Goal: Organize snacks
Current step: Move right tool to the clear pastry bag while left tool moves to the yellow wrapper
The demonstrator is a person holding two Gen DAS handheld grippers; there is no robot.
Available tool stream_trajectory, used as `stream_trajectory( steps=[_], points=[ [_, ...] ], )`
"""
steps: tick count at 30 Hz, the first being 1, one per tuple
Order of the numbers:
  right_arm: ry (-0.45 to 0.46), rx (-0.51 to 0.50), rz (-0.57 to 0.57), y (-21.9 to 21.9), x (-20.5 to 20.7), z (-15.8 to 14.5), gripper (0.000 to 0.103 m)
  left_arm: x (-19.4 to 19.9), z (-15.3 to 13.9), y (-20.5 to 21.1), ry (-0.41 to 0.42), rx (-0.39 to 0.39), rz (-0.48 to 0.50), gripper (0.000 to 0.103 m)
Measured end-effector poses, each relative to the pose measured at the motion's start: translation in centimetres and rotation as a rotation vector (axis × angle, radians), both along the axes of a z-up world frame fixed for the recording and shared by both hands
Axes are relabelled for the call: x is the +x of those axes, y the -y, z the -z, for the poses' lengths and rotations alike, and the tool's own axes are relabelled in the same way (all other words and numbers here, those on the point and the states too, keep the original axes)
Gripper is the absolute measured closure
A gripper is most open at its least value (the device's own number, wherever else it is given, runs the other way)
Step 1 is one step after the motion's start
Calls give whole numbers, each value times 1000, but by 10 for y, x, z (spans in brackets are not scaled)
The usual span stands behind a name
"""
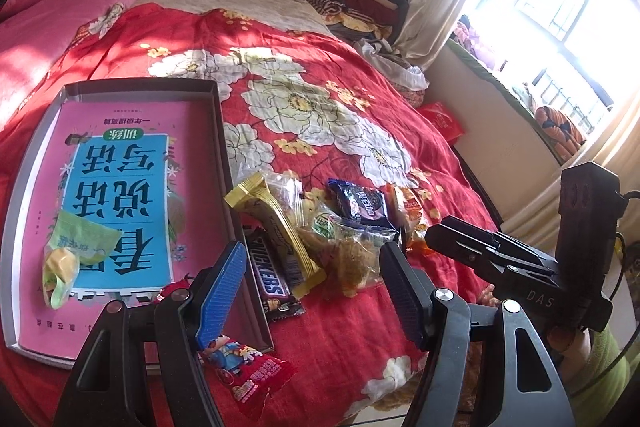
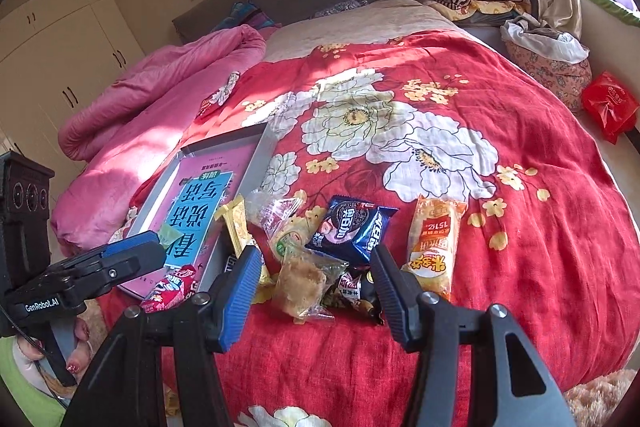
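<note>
We have the bed (image 2: 520,187) under its red flowered cover carrying everything, and near its front edge, toward the left, sits the grey tray (image 1: 224,131), lined with a pink and blue printed sheet. One green-wrapped snack (image 1: 68,251) already lies inside the tray near its front left corner. The remaining snacks are heaped on the cover just beside the tray's right wall: a gold wafer bar (image 1: 276,227) leaning over a Snickers bar (image 1: 272,279) that touches the wall, a clear pack of crumbly cake (image 2: 300,279), a dark blue Oreo pack (image 2: 352,227) and an orange pack (image 2: 434,243) furthest right. A small red candy packet (image 1: 248,371) lies at the tray's front right corner.

Our left gripper (image 1: 312,283) hangs with its jaws standing wide and empty, the gold bar and Snickers between them. Our right gripper (image 2: 316,279) is moderately open, also empty, framing the cake pack.

We judge the risks to be these: the wrappers overlap, so a closing grip may catch two at once; the slick foil may slip; the crumbly cake may be crushed; and both grippers, close together, may collide.
</note>
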State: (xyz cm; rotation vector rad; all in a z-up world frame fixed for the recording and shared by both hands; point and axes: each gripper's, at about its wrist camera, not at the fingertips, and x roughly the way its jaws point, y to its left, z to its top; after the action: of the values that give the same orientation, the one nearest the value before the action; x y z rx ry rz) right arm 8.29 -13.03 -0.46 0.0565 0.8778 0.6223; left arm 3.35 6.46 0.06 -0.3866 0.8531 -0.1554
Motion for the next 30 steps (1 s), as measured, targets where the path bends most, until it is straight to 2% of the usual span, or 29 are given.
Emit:
stream_trajectory(
  steps=[7, 14, 23, 26, 30],
  points=[
    [-24, -14, 1, -1, 1, 6, 47, 17, 8, 10, -48, -10, 28, 33],
    [-44, -56, -37, -12, -2, 15, 47, 34, 17, 20, -103, -13, 46, 43],
    [-57, -94, -76, -23, -5, 25, 47, 56, 34, 21, -188, 1, -2, 44],
    [-65, -108, -88, -27, -5, 29, 47, 63, 41, 21, -209, 7, -12, 54],
    [-75, -113, -113, -34, -6, 35, 47, 69, 49, 19, -232, 13, -27, 57]
  ],
)
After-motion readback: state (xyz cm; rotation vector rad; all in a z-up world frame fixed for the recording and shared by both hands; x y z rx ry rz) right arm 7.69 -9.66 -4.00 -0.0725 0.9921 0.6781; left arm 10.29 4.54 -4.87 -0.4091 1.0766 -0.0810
